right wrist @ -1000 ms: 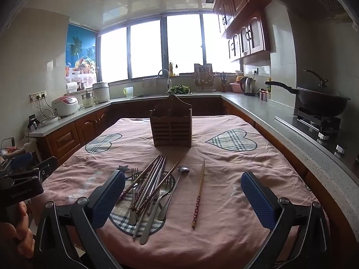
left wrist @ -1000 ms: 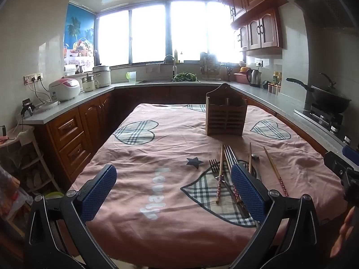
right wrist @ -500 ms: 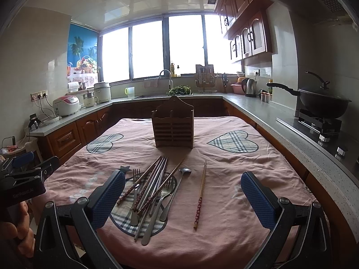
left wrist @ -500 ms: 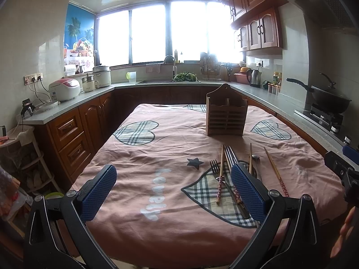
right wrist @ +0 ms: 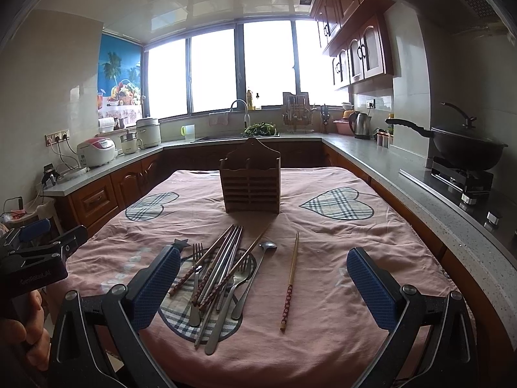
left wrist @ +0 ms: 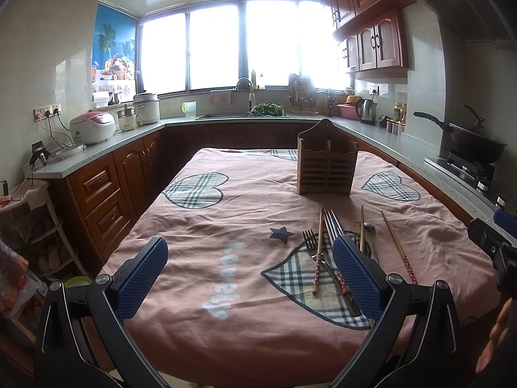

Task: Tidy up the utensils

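Note:
A pile of utensils [right wrist: 223, 268] lies on the pink tablecloth: forks, spoons, metal and wooden chopsticks. One wooden chopstick [right wrist: 290, 278] lies apart to the right. The pile also shows in the left wrist view [left wrist: 336, 245]. A wooden utensil holder [right wrist: 250, 182] stands upright behind them; it also shows in the left wrist view [left wrist: 327, 161]. My right gripper [right wrist: 263, 287] is open and empty, above the table's near edge over the pile. My left gripper [left wrist: 250, 274] is open and empty, left of the pile.
The pink tablecloth [right wrist: 339, 242] with plaid hearts covers the table. Kitchen counters run around it: a rice cooker [left wrist: 93, 126] at left, a sink [left wrist: 245, 113] at the back, a wok [right wrist: 465, 150] on the stove at right.
The right gripper has risen and tilted slightly, so the holder and utensils sit a little lower in its view. The left gripper has barely moved.

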Available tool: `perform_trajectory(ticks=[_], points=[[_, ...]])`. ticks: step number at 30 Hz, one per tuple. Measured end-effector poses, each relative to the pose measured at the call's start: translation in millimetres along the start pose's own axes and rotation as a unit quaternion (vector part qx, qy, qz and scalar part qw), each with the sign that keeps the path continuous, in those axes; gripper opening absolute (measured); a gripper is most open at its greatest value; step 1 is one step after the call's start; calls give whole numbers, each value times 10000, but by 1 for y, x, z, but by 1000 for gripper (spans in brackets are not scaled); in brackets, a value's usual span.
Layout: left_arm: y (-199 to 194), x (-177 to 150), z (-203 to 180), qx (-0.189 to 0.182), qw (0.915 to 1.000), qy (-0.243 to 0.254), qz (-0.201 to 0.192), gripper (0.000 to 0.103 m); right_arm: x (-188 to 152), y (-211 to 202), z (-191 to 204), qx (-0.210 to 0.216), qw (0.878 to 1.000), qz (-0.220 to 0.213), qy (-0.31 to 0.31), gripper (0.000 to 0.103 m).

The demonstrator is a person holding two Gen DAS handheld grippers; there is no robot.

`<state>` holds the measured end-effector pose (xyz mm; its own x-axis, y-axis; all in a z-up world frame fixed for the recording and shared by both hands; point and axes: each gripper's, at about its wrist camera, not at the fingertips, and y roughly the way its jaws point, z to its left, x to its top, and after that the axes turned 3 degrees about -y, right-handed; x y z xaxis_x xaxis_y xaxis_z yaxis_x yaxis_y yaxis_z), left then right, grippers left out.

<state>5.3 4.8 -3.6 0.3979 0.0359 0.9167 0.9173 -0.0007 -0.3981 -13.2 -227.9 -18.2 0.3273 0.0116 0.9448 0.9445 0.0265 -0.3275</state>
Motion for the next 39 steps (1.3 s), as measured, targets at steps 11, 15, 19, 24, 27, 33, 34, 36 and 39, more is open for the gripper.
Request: perform_trajectory(ticks=[11, 15, 19, 24, 27, 33, 34, 36, 39], points=[[46, 5, 0, -178, 9974, 9, 699, 103, 0, 31, -13, 186, 9978, 606, 203, 103], [69, 8, -10, -250, 9954, 182, 902, 103, 1, 49, -22, 197, 9965, 748, 330, 103], [94, 14, -23, -413, 9919, 352, 1145, 103, 1, 70, -30, 174, 9948, 951, 318, 103], [130, 24, -34, -608, 9864, 442, 1460, 103, 1, 102, -43, 187, 9911, 1252, 410, 102], [151, 31, -41, -644, 9837, 573, 1576, 103, 2, 121, -48, 258, 9876, 1468, 492, 101], [191, 40, -52, -916, 9766, 705, 1811, 101, 8, 161, -50, 519, 9802, 1791, 661, 82], [198, 42, -54, -935, 9755, 740, 1851, 100, 9, 169, -50, 573, 9786, 1851, 698, 77], [209, 42, -59, -1047, 9717, 778, 1969, 96, 11, 183, -50, 717, 9745, 1954, 833, 71], [228, 40, -66, -1200, 9645, 821, 2205, 89, 12, 206, -51, 744, 9703, 2140, 851, 59]])
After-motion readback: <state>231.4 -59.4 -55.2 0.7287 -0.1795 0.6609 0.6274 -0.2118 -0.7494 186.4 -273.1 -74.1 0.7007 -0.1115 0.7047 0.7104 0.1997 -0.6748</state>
